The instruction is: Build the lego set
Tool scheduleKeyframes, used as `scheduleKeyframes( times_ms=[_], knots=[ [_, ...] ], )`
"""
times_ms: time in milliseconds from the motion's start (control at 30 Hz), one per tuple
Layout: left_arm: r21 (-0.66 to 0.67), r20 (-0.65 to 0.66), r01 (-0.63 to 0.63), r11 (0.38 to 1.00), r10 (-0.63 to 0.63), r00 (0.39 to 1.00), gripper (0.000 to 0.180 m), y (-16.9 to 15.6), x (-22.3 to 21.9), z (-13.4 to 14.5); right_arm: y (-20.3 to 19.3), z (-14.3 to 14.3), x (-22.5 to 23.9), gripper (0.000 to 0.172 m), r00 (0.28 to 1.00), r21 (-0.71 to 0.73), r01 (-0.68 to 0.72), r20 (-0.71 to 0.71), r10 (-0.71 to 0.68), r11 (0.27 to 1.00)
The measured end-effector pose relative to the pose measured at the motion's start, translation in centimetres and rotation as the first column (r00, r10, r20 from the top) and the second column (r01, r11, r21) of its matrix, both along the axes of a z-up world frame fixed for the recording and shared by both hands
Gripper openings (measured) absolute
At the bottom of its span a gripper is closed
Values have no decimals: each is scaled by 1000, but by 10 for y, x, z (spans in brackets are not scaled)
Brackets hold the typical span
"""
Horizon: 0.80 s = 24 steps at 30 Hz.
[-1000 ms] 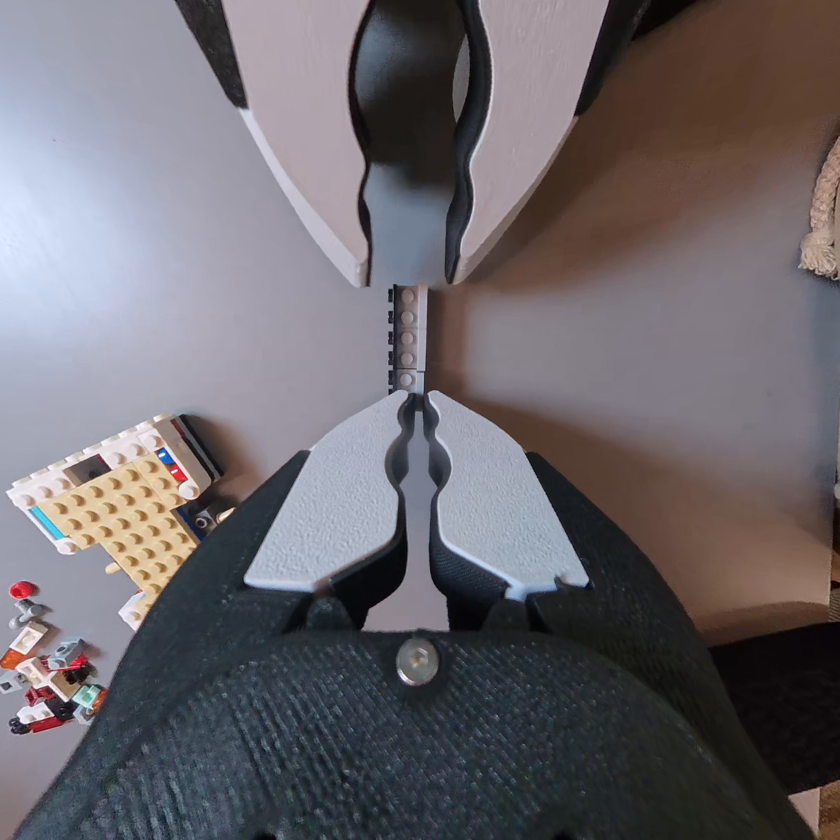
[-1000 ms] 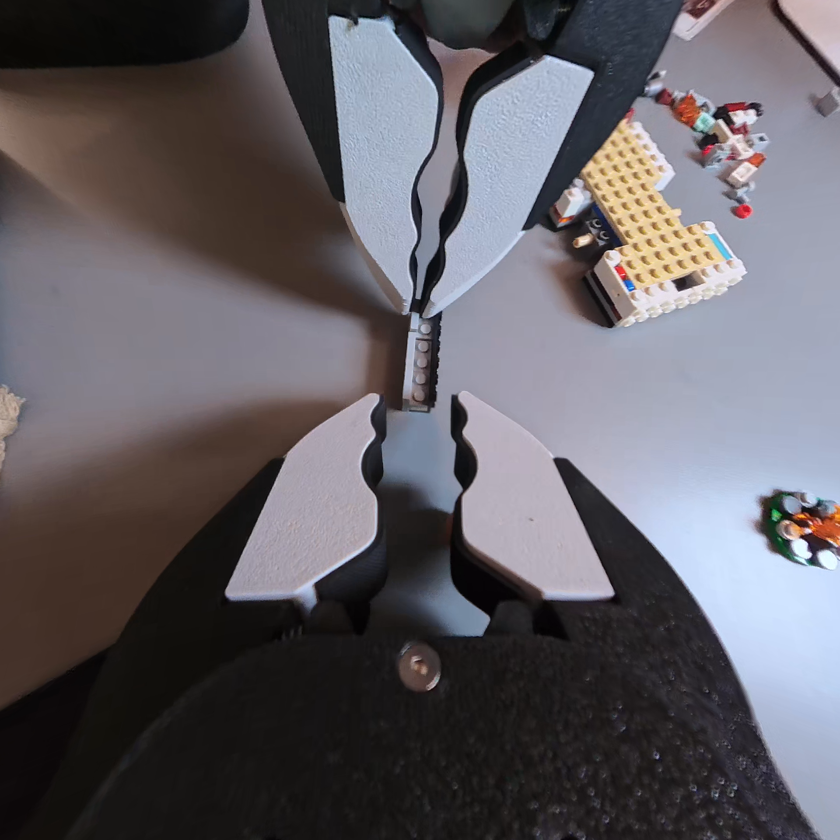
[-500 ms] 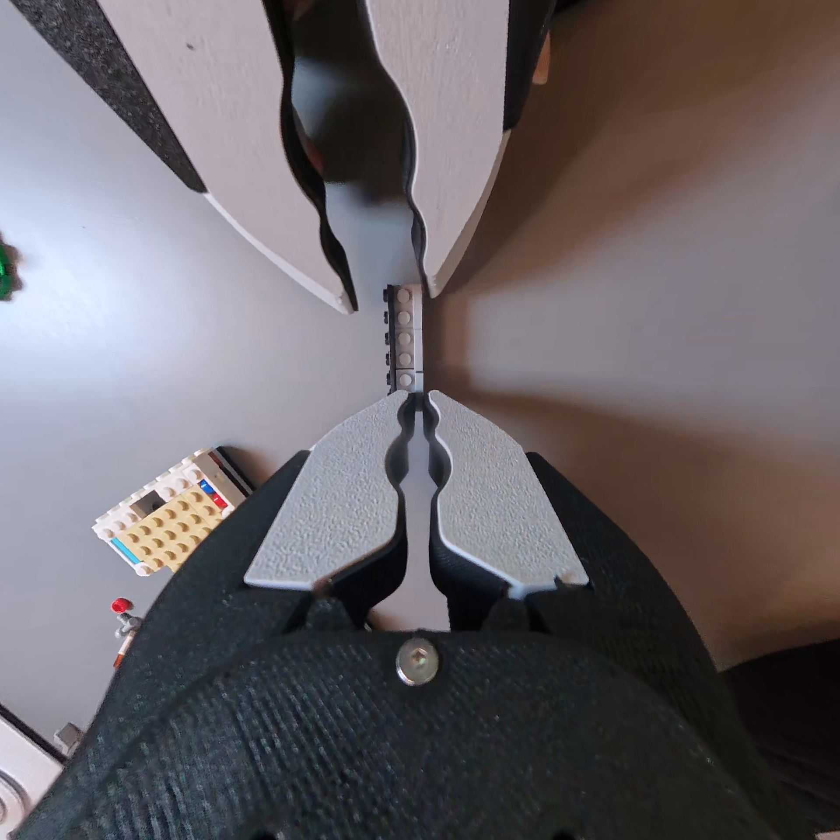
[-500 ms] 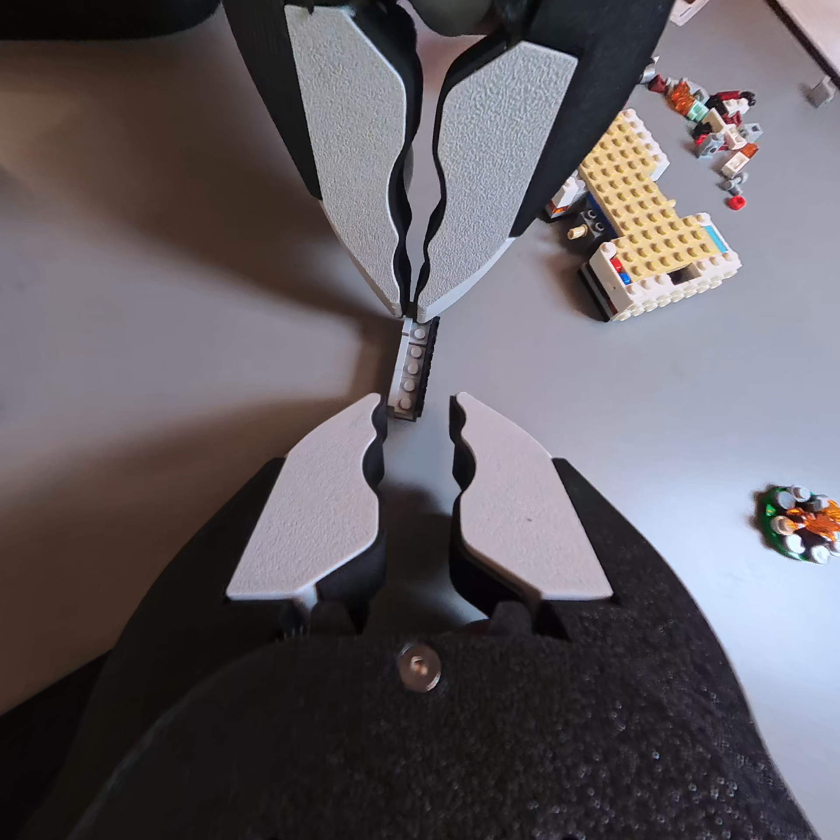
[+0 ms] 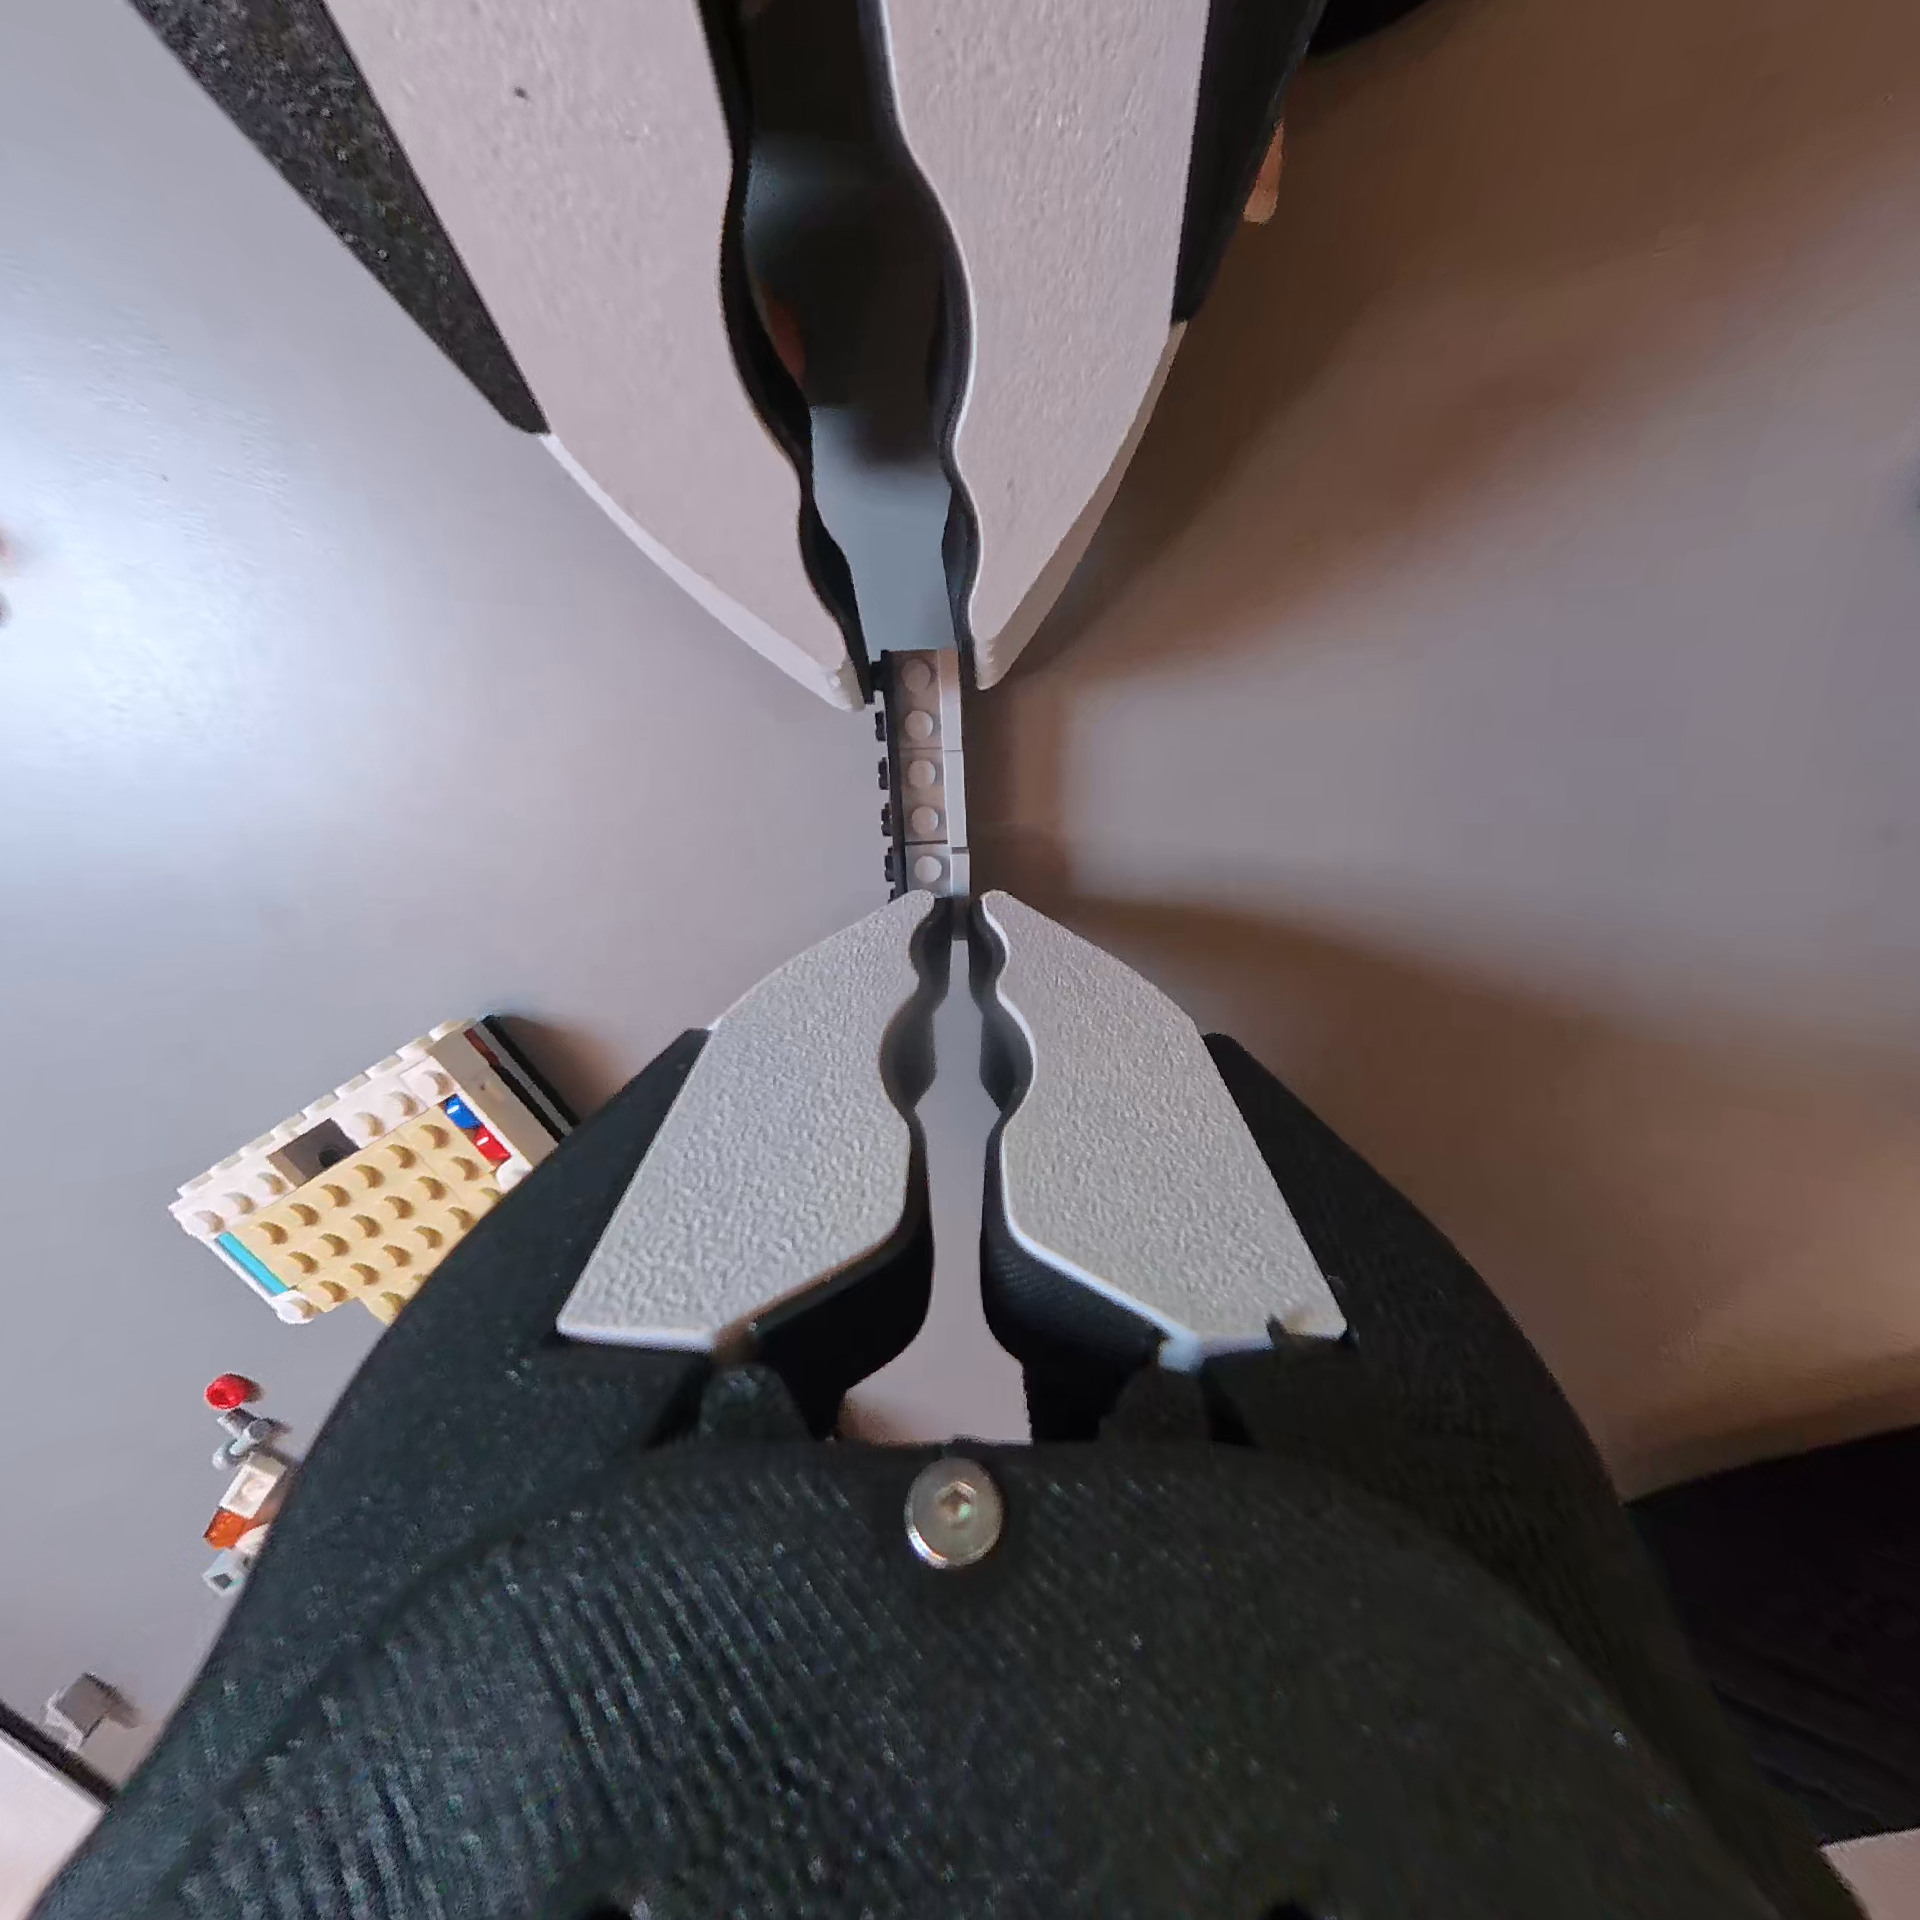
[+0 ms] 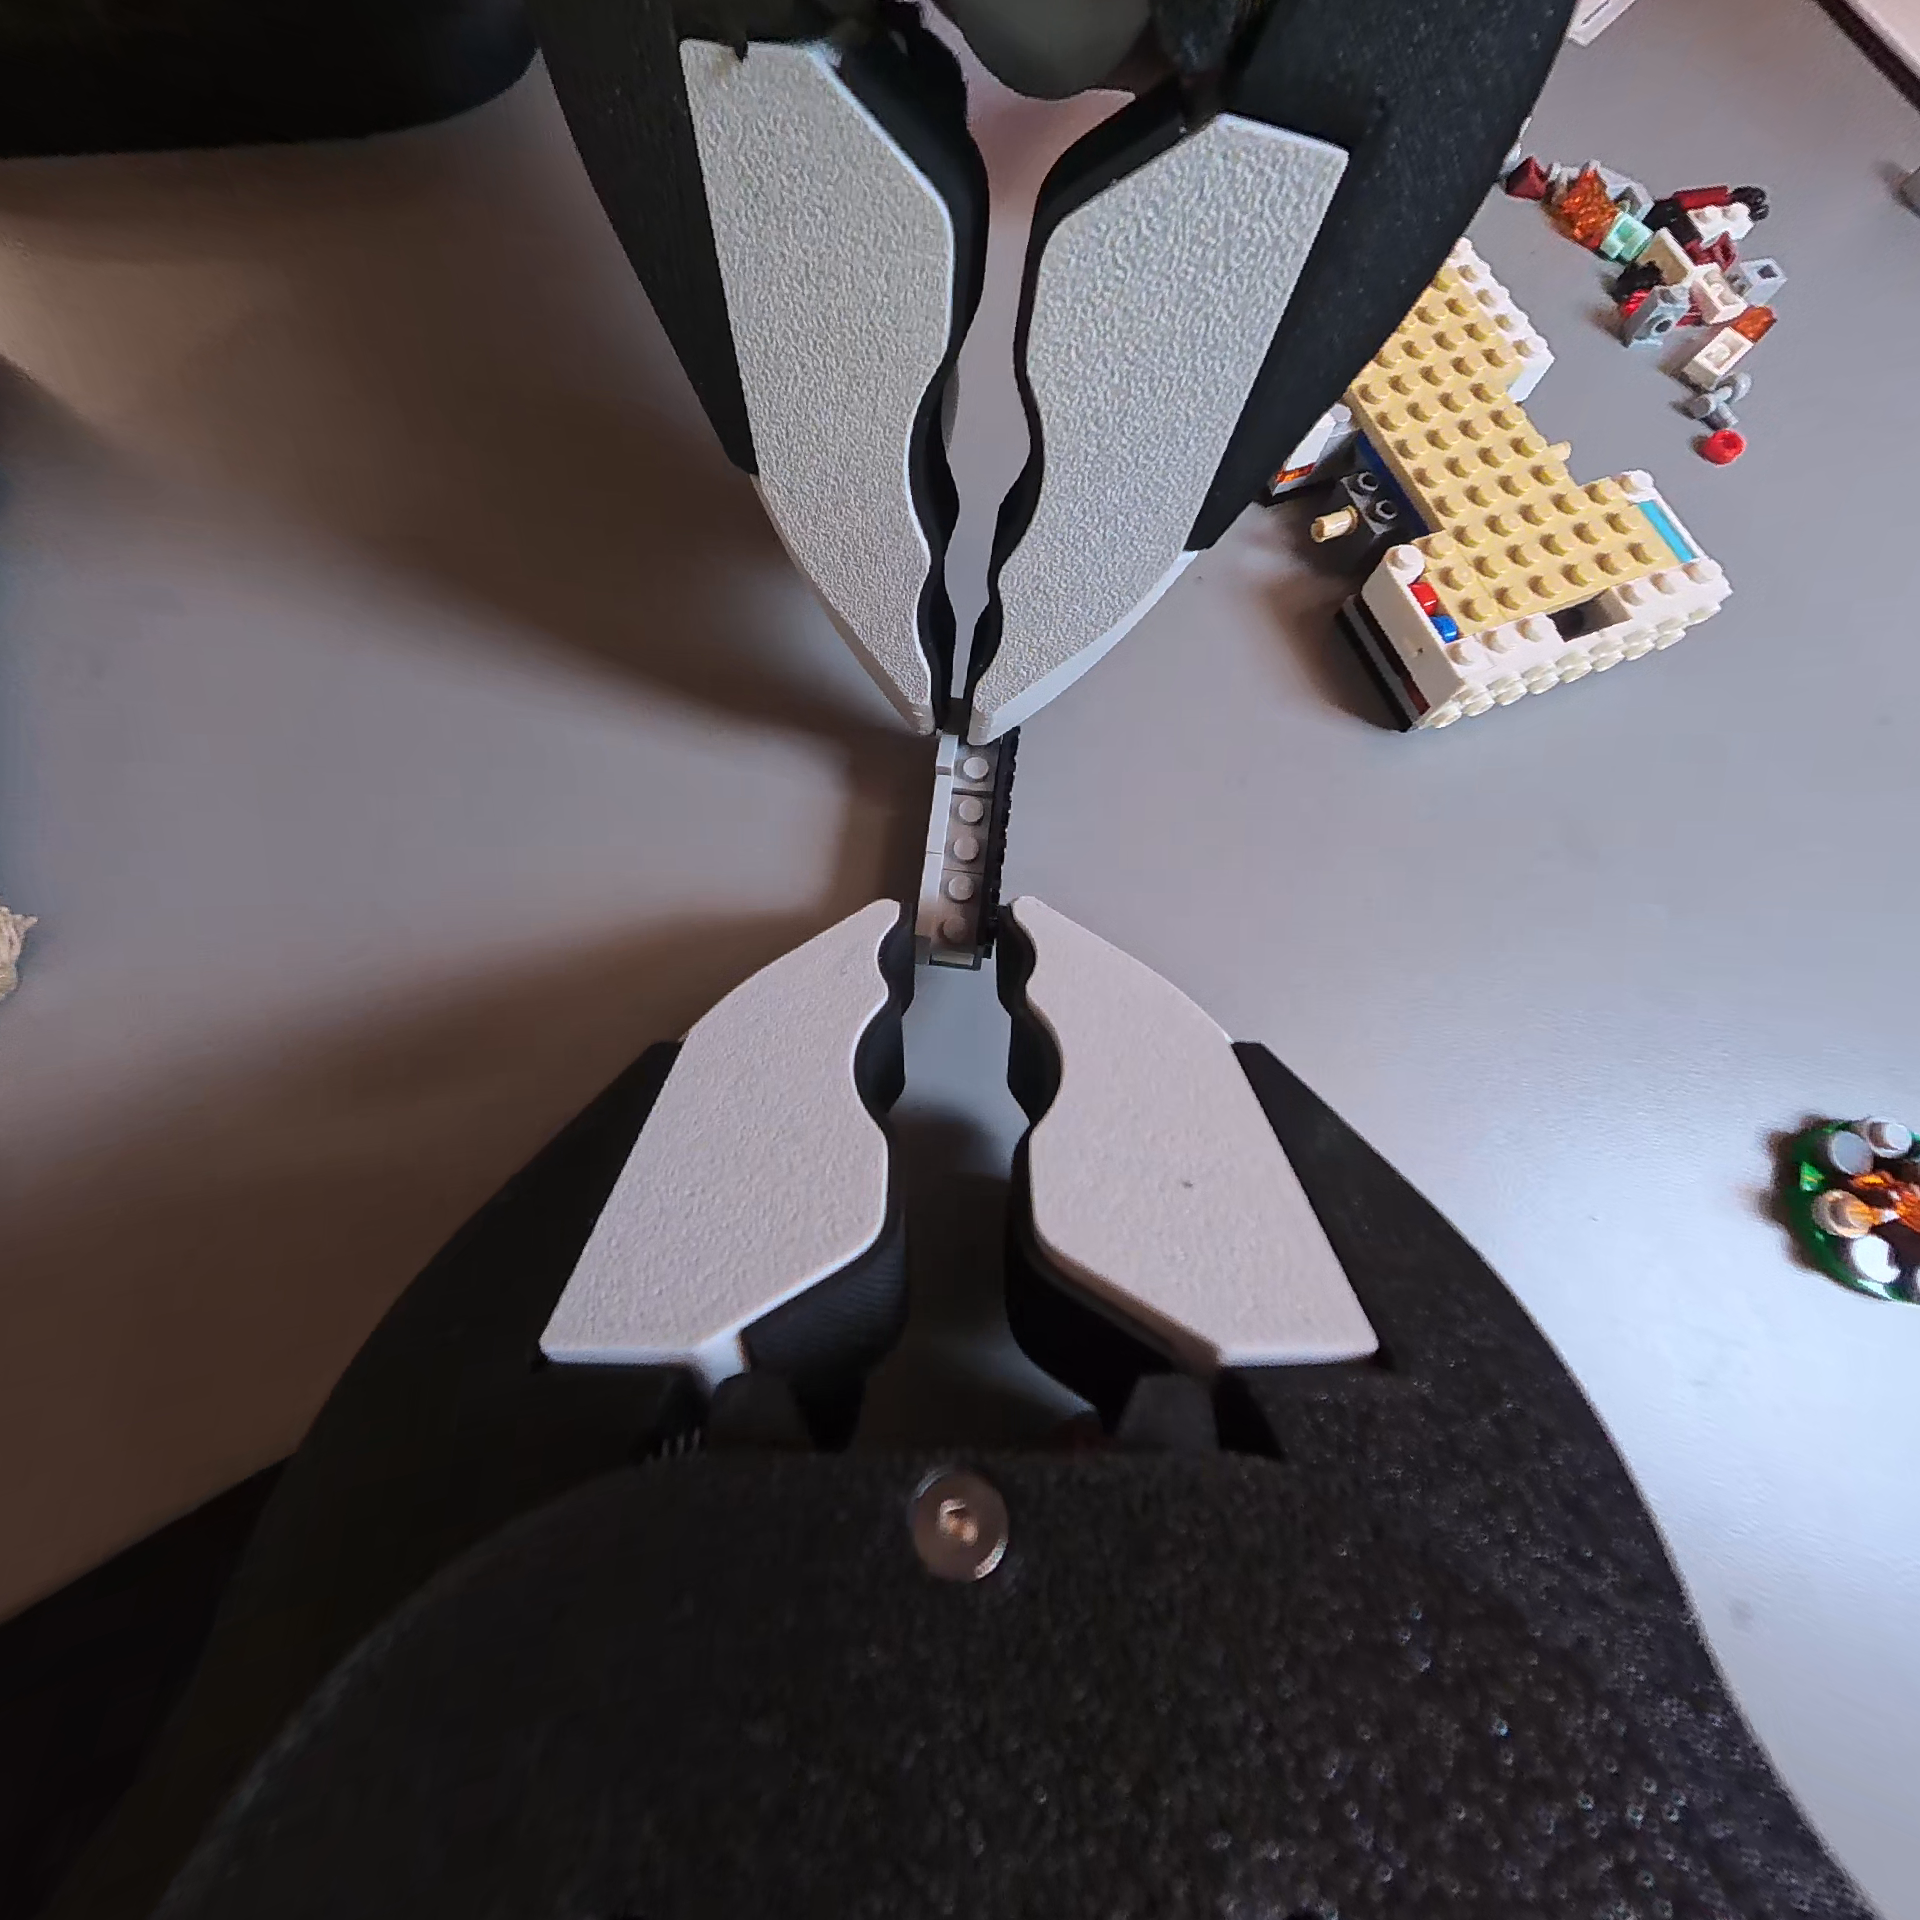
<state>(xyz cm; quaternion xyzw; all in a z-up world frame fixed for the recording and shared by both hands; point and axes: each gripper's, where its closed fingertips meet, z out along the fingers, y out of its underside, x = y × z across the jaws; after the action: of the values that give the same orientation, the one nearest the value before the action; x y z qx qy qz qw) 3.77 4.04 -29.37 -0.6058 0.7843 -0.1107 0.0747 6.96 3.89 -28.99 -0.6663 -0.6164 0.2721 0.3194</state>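
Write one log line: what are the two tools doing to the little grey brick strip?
left tool: shut on grey brick strip | right tool: clamps opposite end | strip: above grey table

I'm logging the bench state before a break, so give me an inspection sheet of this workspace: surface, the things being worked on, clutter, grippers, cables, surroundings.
Surface: grey table, partly in warm shadow.
Work things: a narrow grey and black brick strip held off the table between the two grippers; a tan and white brick build lies flat to the side.
Clutter: a heap of small loose bricks; a round green studded piece.
Grippers: left gripper pinches one end of the strip; right gripper has its fingers on either side of the other end, pads at its sides.
Cables: nothing seen.
Surroundings: a knotted pale cord end at the table edge.
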Motion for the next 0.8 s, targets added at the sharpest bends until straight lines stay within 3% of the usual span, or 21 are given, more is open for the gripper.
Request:
scheduleKeyframes(
  times_ms=[433,800],
  knots=[
    [54,-58,95,994,-92,994,3,1,2,-1,-3,0,-1,15,1000,18,-20,-7,20,1000],
    [31,-55,83,996,-81,995,3,1,4,-1,-2,1,0,14,1000,3,-18,-20,18,1000]
  ],
)
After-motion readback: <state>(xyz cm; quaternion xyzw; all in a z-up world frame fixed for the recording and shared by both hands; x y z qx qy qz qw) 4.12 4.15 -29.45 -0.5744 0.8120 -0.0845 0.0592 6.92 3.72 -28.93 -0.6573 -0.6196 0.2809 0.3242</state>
